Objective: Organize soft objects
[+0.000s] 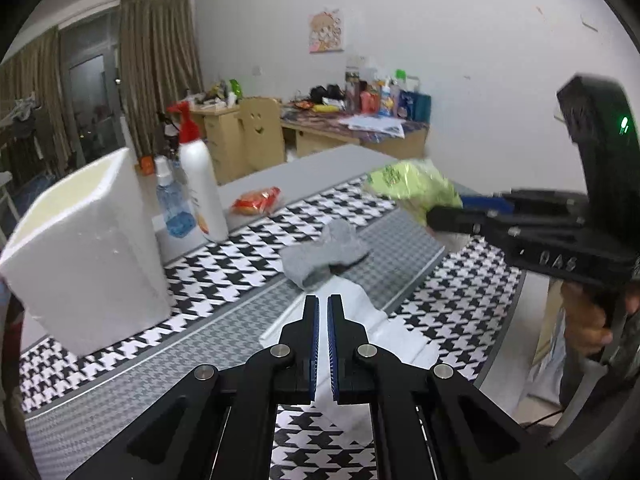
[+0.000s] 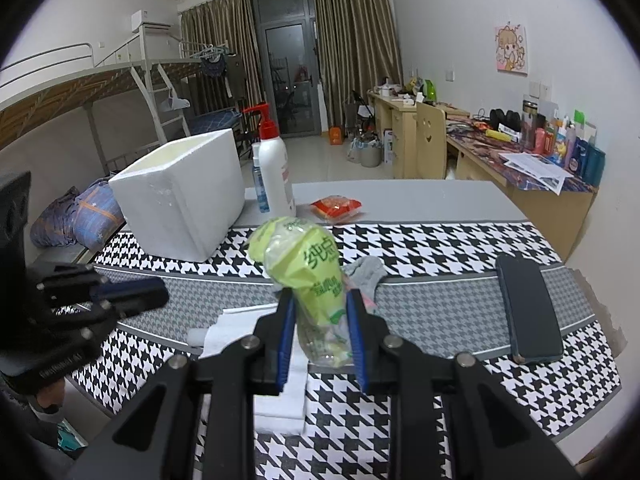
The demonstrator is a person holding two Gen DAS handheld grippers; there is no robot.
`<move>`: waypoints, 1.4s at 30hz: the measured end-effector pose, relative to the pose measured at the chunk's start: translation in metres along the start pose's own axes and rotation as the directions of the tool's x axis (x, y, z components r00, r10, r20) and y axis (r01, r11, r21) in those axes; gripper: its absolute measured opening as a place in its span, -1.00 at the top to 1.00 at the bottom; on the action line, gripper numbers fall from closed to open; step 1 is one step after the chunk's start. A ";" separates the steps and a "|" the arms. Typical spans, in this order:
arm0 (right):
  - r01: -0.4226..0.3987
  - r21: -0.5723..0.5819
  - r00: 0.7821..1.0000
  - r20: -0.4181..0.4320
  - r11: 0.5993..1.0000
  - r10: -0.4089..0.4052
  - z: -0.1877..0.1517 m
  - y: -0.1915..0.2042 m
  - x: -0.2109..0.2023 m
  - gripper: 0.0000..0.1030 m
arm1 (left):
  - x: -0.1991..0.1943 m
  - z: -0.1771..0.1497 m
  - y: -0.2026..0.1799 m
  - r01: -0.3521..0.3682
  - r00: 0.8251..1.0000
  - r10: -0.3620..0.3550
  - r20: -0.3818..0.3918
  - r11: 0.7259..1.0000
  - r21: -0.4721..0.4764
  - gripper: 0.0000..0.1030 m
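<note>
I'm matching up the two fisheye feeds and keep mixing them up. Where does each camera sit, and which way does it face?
Left wrist: sits on the left claw, shut and empty, looking down across the table at the grey sock; the right claw and a hand show.
Right wrist: sits on the right claw, which grips the green packet, facing the foam box; the left claw shows.
Shared: sock, box, packet, white bottle.

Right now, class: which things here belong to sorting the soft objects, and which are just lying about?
Job:
green tissue pack, held by right gripper
grey sock
white foam box
red snack packet

Lying about:
phone
pump bottle
blue bottle
</note>
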State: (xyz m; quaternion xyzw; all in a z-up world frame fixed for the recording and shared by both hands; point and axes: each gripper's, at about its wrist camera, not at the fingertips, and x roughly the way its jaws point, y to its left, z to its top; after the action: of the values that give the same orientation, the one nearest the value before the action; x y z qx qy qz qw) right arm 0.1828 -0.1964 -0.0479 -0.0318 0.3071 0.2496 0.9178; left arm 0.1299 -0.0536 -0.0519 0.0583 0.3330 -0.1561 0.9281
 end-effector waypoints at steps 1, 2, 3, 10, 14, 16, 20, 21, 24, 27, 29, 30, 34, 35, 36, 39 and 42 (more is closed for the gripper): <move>0.000 0.001 1.000 -0.001 1.000 0.000 0.000 0.000 0.000 0.43 | 0.005 -0.001 0.000 0.001 1.000 -0.001 -0.012 1.000 0.006 0.82; 0.000 0.001 1.000 -0.003 1.000 0.000 -0.001 0.000 0.000 0.43 | 0.012 -0.003 -0.001 0.003 1.000 -0.002 -0.030 1.000 0.017 0.65; 0.004 0.000 1.000 -0.004 1.000 -0.004 -0.001 0.000 0.000 0.43 | 0.016 -0.004 -0.002 0.008 0.999 -0.007 -0.041 1.000 0.025 0.52; 0.019 0.013 1.000 -0.023 1.000 -0.019 -0.004 -0.003 0.005 0.43 | 0.040 -0.017 -0.017 0.074 0.991 -0.062 -0.115 0.992 0.103 -0.35; 0.017 0.019 0.999 -0.032 1.000 -0.016 -0.006 -0.004 0.008 0.43 | 0.055 -0.027 -0.024 0.114 0.981 -0.092 -0.171 0.985 0.126 -0.36; 0.016 0.021 0.999 -0.035 1.000 -0.015 -0.007 -0.004 0.008 0.43 | 0.060 -0.030 -0.026 0.133 0.976 -0.106 -0.190 0.982 0.132 -0.35; 0.011 0.026 0.999 -0.041 1.000 -0.010 -0.009 -0.005 0.010 0.43 | 0.070 -0.034 -0.025 0.150 0.967 -0.120 -0.223 0.981 0.123 -0.35; 0.011 0.026 0.999 -0.042 1.000 -0.010 -0.010 -0.005 0.010 0.43 | 0.073 -0.035 -0.024 0.155 0.964 -0.124 -0.237 0.981 0.119 -0.35; 0.006 0.026 0.999 -0.039 1.000 -0.005 -0.011 -0.005 0.009 0.43 | 0.082 -0.039 -0.022 0.160 0.954 -0.124 -0.272 0.981 0.114 -0.31; 0.005 0.029 0.999 -0.040 1.000 -0.004 -0.011 -0.007 0.010 0.43 | 0.082 -0.040 -0.022 0.160 0.958 -0.123 -0.259 0.979 0.125 -0.28; 0.004 0.030 0.999 -0.042 1.000 -0.003 -0.011 -0.007 0.010 0.43 | 0.082 -0.039 -0.021 0.150 0.960 -0.115 -0.253 0.981 0.121 -0.11; 0.003 0.030 0.999 -0.042 1.000 -0.002 -0.011 -0.007 0.011 0.43 | 0.082 -0.038 -0.020 0.142 0.962 -0.110 -0.252 0.983 0.115 -0.04; -0.002 0.029 0.999 -0.036 1.000 0.003 -0.011 -0.005 0.009 0.43 | 0.086 -0.032 -0.018 0.121 0.960 -0.089 -0.267 0.987 0.108 0.88; -0.003 0.028 0.999 -0.032 1.000 0.004 -0.010 -0.004 0.008 0.43 | 0.089 -0.029 -0.017 0.122 0.959 -0.089 -0.269 0.987 0.108 0.93; -0.003 0.029 1.000 -0.030 1.000 0.004 -0.010 -0.004 0.007 0.43 | 0.091 -0.028 -0.016 0.121 0.959 -0.088 -0.271 0.987 0.110 0.94; -0.002 0.032 1.000 -0.024 0.999 0.002 -0.010 -0.005 0.006 0.43 | 0.092 -0.023 -0.014 0.111 0.961 -0.082 -0.265 0.989 0.100 0.95; 0.005 0.036 1.000 -0.018 0.999 -0.004 -0.009 -0.006 0.004 0.43 | 0.083 -0.015 -0.006 0.127 0.968 -0.112 -0.226 0.990 0.053 0.95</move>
State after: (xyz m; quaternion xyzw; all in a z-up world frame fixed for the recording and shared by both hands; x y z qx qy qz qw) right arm 0.1828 -0.2017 -0.0582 -0.0182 0.3199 0.2416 0.9160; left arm 0.1793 -0.0765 -0.1162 0.0865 0.4324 -0.2155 0.8713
